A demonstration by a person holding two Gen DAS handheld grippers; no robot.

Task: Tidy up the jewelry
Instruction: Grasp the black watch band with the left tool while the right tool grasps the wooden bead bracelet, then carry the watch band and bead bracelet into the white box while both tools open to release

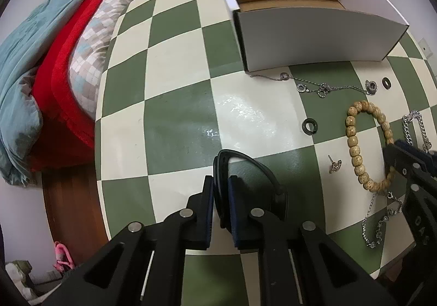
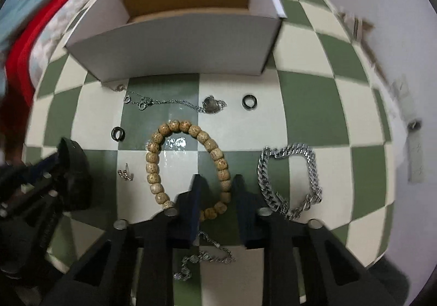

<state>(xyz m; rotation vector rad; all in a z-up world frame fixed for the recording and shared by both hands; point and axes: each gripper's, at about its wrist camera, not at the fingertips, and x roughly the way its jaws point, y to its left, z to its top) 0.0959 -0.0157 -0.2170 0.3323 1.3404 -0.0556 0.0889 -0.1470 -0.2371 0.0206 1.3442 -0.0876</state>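
Left gripper (image 1: 220,191) is clamping a black bangle (image 1: 247,161); right gripper (image 2: 215,183), half-open and empty, is straddling the bead bracelet (image 2: 188,164) and should close squarely on the beads.

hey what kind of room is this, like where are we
Most likely a bedroom at home. A bed piled with a red blanket and a blue quilt stands right beside the green checkered table, which holds loose jewelry and an open cardboard box.
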